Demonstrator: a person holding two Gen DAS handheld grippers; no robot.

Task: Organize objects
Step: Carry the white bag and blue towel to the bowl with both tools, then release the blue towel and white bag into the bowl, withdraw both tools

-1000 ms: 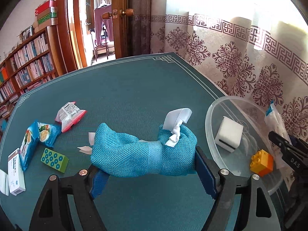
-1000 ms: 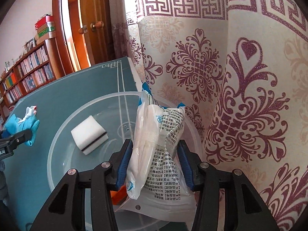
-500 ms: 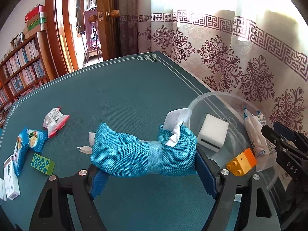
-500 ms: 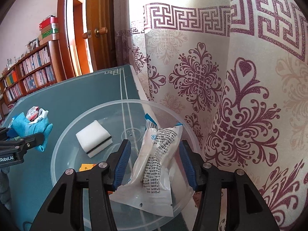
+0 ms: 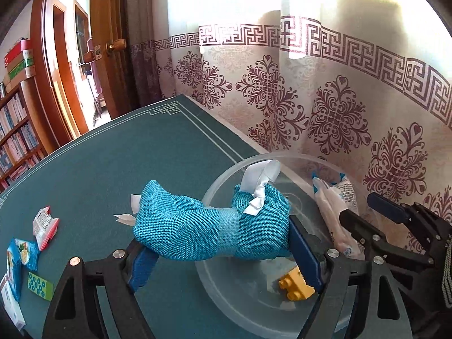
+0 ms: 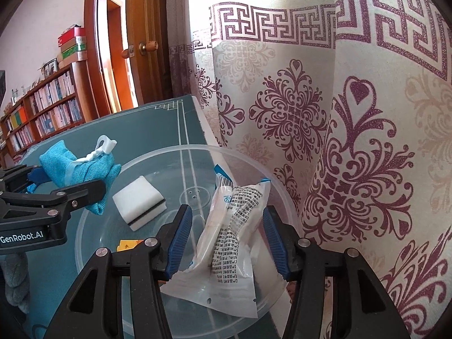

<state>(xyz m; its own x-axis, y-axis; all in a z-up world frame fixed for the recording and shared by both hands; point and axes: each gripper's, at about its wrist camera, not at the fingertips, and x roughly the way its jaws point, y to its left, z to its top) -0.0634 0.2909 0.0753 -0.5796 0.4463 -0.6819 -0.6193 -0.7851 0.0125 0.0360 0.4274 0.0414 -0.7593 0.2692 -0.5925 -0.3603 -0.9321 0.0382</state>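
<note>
My left gripper point(image 5: 223, 257) carries a blue woven cloth bundle point(image 5: 197, 226) tied with a white ribbon. Its jaws are opening, though both pads still touch the cloth. The bundle hangs over the near rim of a clear plastic bowl point(image 5: 254, 158). In the right wrist view the bundle point(image 6: 82, 166) and the left gripper point(image 6: 70, 180) show at the bowl's point(image 6: 240, 152) left side. My right gripper point(image 6: 226, 226) is open around a white printed packet point(image 6: 237, 226) lying in the bowl, pads clear of it. A white sponge point(image 6: 138, 197) and a yellow brick point(image 5: 295, 284) also lie in the bowl.
On the teal table point(image 5: 141, 155) at the left lie a red-and-white sachet point(image 5: 45, 226), a blue snack packet point(image 5: 22, 254), a green brick point(image 5: 39, 285) and a white box point(image 5: 11, 302). A patterned curtain point(image 6: 353, 155) hangs right behind the bowl.
My left gripper carried the cloth bundle rightward until it hangs over the bowl's rim. My right gripper let go of the packet, which sank into the bowl.
</note>
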